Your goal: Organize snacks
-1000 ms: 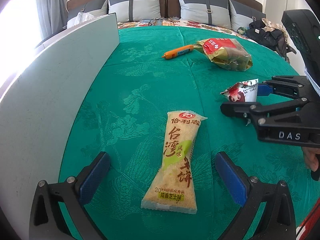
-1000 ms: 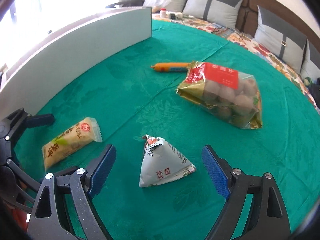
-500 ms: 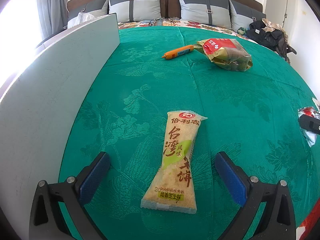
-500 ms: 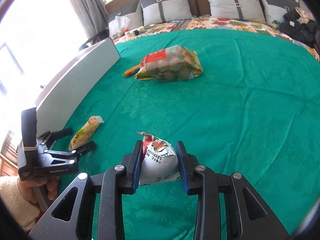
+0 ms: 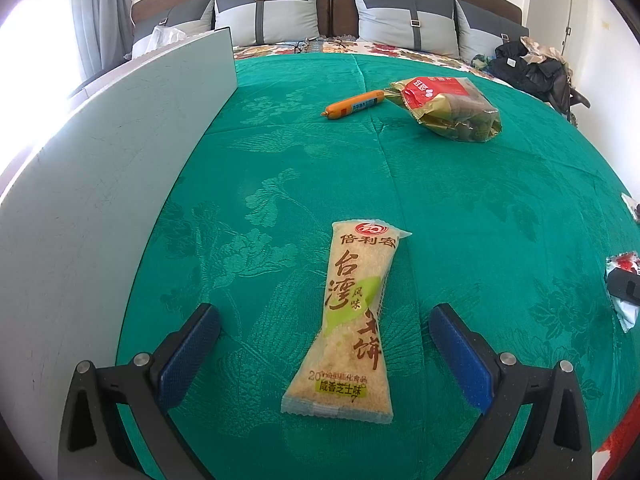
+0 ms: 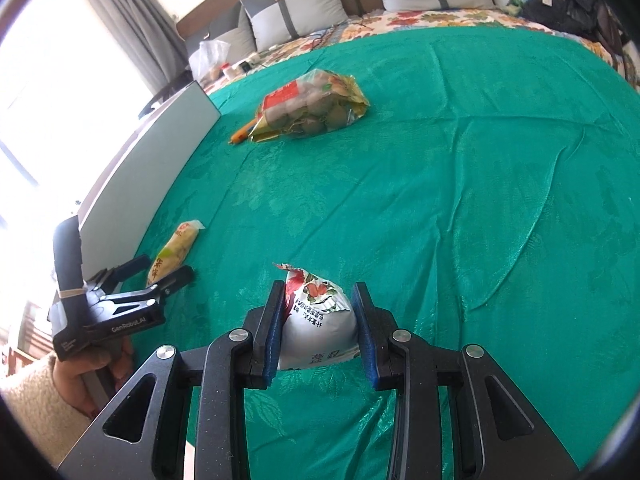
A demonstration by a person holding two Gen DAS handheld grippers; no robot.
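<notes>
My right gripper is shut on a small grey and red triangular snack pouch and holds it above the green cloth; the pouch also shows at the right edge of the left wrist view. My left gripper is open and straddles a long yellow rice cracker pack lying on the cloth; it also shows in the right wrist view. An orange sausage stick and a gold and red bag of round snacks lie farther back.
A white board stands along the left side of the green cloth. Grey pillows and dark clothes are at the back. The bag of round snacks also shows in the right wrist view.
My right gripper closed on the triangular pouch and carried it right and toward me, away from the left gripper. The left gripper and the cracker pack stayed put.
</notes>
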